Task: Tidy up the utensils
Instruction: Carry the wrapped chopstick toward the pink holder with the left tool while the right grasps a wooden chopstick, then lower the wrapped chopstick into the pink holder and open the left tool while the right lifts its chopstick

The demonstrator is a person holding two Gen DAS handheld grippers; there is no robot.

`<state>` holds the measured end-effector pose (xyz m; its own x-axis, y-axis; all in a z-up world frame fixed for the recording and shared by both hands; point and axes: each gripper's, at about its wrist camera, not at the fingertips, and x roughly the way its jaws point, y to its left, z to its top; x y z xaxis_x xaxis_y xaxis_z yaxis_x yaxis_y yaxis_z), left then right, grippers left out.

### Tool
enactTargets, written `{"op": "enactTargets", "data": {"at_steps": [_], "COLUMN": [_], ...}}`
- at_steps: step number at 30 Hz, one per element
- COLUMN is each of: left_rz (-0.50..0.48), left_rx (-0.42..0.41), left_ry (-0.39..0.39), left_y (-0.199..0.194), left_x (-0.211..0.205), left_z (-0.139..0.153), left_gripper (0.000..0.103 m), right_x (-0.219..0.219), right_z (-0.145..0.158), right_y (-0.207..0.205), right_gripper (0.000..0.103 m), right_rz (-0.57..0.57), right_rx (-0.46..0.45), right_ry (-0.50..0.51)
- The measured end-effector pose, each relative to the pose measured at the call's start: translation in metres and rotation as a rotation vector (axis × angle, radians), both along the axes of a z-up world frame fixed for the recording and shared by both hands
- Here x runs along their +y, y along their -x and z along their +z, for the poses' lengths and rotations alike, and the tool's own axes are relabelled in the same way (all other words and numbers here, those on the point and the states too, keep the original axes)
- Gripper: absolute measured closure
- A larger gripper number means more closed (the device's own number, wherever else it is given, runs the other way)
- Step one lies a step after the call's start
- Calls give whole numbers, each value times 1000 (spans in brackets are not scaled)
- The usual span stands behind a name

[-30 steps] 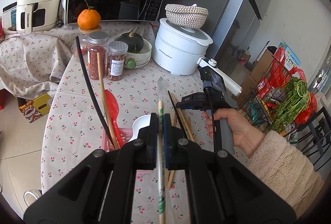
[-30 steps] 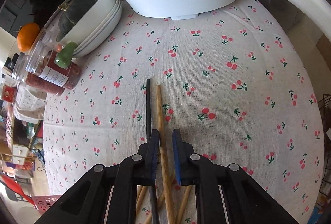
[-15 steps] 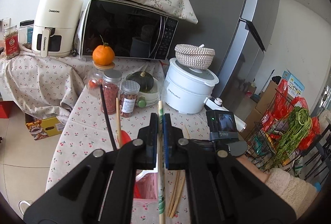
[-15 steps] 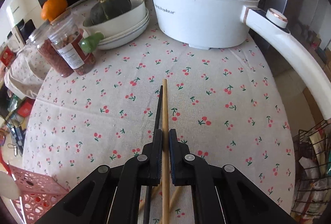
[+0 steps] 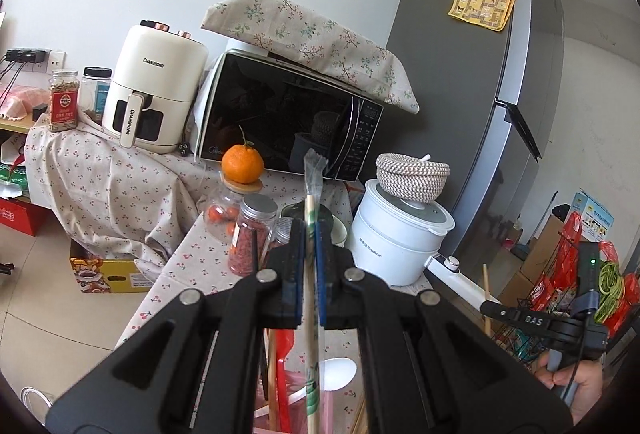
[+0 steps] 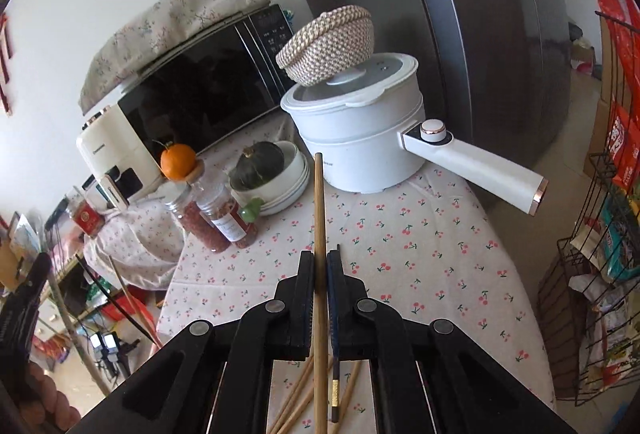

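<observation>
Your left gripper point(image 5: 310, 234), at the centre of its frame, is pinching a wrapped chopstick point(image 5: 311, 201) that stands nearly upright, its plastic wrapper tip poking above the jaws in front of the microwave point(image 5: 288, 121). Below it sits the pink basket point(image 5: 296, 402) with a red spoon point(image 5: 285, 350) and a white spoon point(image 5: 336, 382). Your right gripper point(image 6: 320, 266) is clamped on a single wooden chopstick point(image 6: 319, 201) pointing up toward the white pot point(image 6: 360, 137). More chopsticks point(image 6: 300, 402) lie on the cherry-print tablecloth point(image 6: 420, 254) at the bottom centre.
</observation>
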<state>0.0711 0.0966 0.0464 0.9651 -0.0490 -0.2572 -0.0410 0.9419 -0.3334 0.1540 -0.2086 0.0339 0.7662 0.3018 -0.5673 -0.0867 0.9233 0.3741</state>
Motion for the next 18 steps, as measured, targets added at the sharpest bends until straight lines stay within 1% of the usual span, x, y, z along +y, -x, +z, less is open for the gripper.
{"op": "enactTargets", "data": {"at_steps": [2,6,10,14,18], "left_rz": [38,141,196,181,139], "left_rx": [-14,-79,-105,-100,-61], "left_ry": [-2,-56,-92,-171,-226], "left_y": [-2,-5,-13,-21,-27], "left_x": [0,-6,-17,-36,-49], "left_z": [-2,-5,-15,-28,-42], "left_gripper": [97,97,97,97,97], "right_x": [-2,1,5,10,15], "right_z": [8,15,18,19,19], "right_y": [10,21,26,31,33], "right_gripper": [97,97,97,97,97], "right_rz": [-10,-7,-2,4,13], "right_rx": [-33,-78,-111,-142,-161], "right_ry": [-25,-59,-45,-31,-12]}}
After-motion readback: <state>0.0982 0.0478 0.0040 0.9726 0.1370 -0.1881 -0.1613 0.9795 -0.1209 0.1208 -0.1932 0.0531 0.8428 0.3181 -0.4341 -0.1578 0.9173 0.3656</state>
